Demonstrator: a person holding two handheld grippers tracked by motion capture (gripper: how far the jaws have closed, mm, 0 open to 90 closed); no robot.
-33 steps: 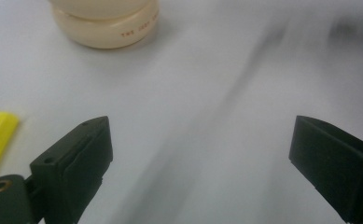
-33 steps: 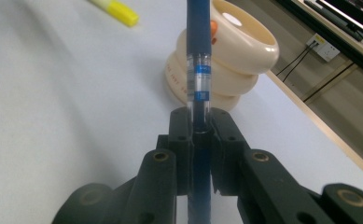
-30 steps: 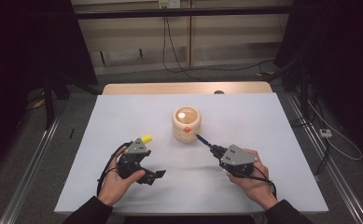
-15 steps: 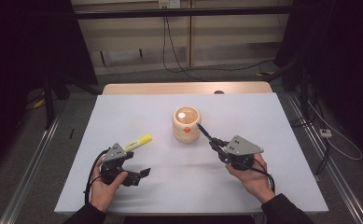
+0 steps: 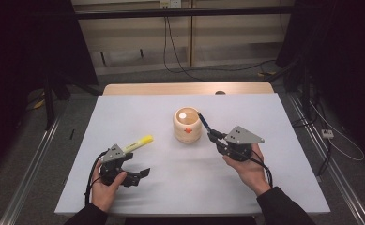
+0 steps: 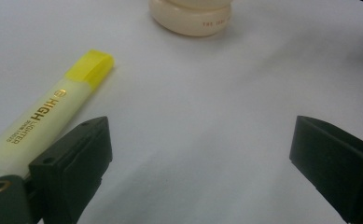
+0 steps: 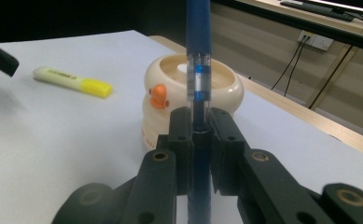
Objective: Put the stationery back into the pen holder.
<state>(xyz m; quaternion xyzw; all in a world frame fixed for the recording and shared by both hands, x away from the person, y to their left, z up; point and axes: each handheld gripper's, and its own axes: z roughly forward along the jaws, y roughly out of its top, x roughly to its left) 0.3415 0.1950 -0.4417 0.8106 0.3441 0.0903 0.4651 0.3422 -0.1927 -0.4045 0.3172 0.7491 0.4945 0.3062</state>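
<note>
A blue pen is clamped between the closed jaws of the right gripper, its barrel running straight along the jaws and rising past their tips; in the high view the pen is seen slanting up and to the left from the right gripper, with its far end at the right rim of the holder. The holder, a cream duck-shaped pot with an orange bill on its front, stands upright near the middle of the white table, and in the right gripper view the pot lies directly behind the held pen. A yellow highlighter lies flat on the table, well to the left of the pot and apart from it. The left gripper is held low over the table at the lower left of the high view, just below the highlighter, with its jaws spread wide and nothing between them. In the left gripper view the highlighter is shown lying outside the left-hand jaw, just beside it, its capped end pointing towards the base of the pot; whether the jaw touches the highlighter cannot be told.
</note>
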